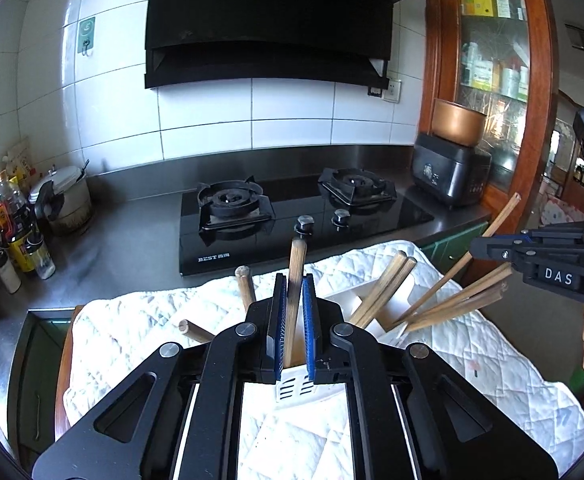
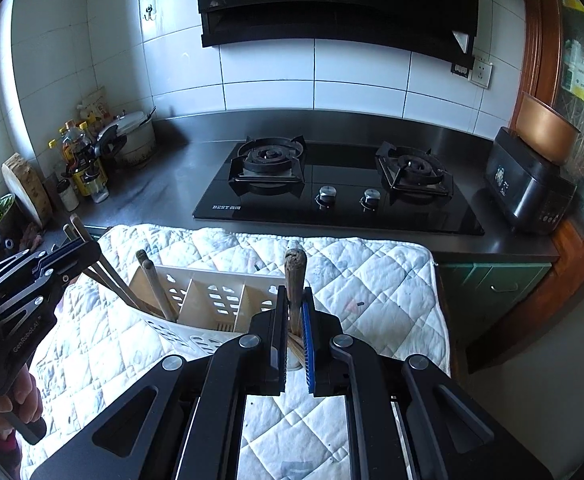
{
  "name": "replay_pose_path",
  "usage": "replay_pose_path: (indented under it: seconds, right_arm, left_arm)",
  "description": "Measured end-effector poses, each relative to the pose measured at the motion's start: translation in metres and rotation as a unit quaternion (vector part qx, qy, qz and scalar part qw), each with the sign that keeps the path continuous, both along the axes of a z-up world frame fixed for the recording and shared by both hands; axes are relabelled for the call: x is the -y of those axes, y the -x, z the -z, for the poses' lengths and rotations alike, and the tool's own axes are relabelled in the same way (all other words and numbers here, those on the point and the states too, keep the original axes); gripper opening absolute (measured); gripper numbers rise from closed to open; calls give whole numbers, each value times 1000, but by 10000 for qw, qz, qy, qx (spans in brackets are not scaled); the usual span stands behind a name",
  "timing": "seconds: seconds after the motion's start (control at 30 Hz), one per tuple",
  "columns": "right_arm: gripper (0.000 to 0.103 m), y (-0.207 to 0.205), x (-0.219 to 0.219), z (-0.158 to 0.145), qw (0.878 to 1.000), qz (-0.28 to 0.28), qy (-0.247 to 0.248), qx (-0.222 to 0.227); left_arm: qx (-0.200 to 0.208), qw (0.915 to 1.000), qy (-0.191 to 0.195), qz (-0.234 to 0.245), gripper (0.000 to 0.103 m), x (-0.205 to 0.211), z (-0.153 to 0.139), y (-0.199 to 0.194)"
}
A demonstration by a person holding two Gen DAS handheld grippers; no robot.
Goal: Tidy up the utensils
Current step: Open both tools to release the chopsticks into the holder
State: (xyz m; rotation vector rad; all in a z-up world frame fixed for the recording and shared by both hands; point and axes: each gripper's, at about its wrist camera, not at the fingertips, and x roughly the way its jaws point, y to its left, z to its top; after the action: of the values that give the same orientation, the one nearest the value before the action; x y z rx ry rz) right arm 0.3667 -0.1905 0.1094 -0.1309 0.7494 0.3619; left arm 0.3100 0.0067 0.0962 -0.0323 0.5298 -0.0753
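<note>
Chopstick [image 1: 293, 300] upright, tip down

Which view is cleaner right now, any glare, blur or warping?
Left wrist view: bright, sharp; window glare on the wall tiles, fisheye bending the range hood. Right wrist view: dimmer and bluish, similar bending, dark corners, stove still crisp.

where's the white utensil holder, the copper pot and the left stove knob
white utensil holder [image 2: 196, 300], right wrist view, divider wall
copper pot [image 1: 457, 122], left wrist view, outer side
left stove knob [image 2: 327, 192], right wrist view, top
</note>
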Motion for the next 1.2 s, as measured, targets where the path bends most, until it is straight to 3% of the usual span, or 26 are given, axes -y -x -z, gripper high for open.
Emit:
replay_pose_path:
  seconds: [0.23,0.3,0.37,0.5,0.57,0.63,0.8,0.9,1.2]
  right_arm:
    - [9,3,1,-3,9999,-4,-92,48]
    - [13,6,2,-6,9999,5,-115,93]
    - [23,11,3,-9,9998,20,-127,155]
    - [28,23,8,-17,9995,59,-187,255]
    - [37,32,12,-22,9992,75,-179,342]
    - [38,41,15,-26,9990,94,-134,426]
    - [44,74,23,-32,9982,72,-67,589]
    - [61,100,27,-31,9974,74,-3,722]
    - [81,183,32,-10,9958,88,-13,907]
  left_arm:
    - [76,9999,77,43,10,-4,-6,6]
    - [94,9999,94,57,19,-4,-8,10]
    - [185,9998,76,24,36,-4,-11,16]
    - [310,9995,28,41,36,-1,-19,32]
    - [365,9993,57,56,43,-2,-24,41]
    - [446,9990,53,16,49,-3,-28,53]
    - [588,9982,40,54,58,-1,-35,87]
    - [655,9978,56,64,71,-1,-34,109]
    - [864,9962,97,-27,85,1,-21,184]
